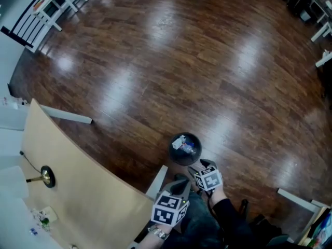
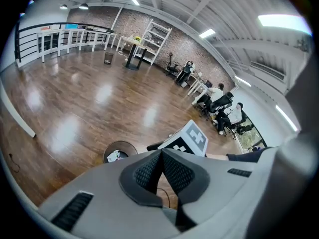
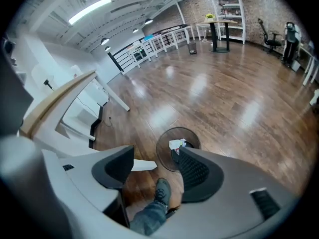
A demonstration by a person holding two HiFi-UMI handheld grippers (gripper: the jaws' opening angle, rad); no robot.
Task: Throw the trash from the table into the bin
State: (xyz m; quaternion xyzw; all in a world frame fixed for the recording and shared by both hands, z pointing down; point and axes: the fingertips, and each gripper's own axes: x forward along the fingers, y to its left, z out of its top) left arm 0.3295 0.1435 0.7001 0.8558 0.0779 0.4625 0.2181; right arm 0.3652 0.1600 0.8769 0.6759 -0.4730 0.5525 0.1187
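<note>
A round dark bin (image 1: 185, 148) stands on the wooden floor just off the table's corner, with white and coloured trash (image 3: 177, 144) lying inside. My right gripper (image 3: 154, 158) hangs above the bin's near side, open, with nothing between its pads. In the head view the right gripper (image 1: 197, 168) sits right beside the bin. My left gripper (image 2: 160, 169) is shut, pads pressed together and empty; it hovers nearer me, next to the right one, and the bin (image 2: 119, 152) shows beyond it. The beige table (image 1: 83, 185) lies to the left.
On the table are a small brass stand (image 1: 45, 176) with a cable and some small items (image 1: 44, 217) near the left edge. A white table leg (image 1: 156, 181) stands close to the bin. My shoe (image 3: 162, 190) is on the floor below the right gripper. People sit at distant desks (image 2: 219, 103).
</note>
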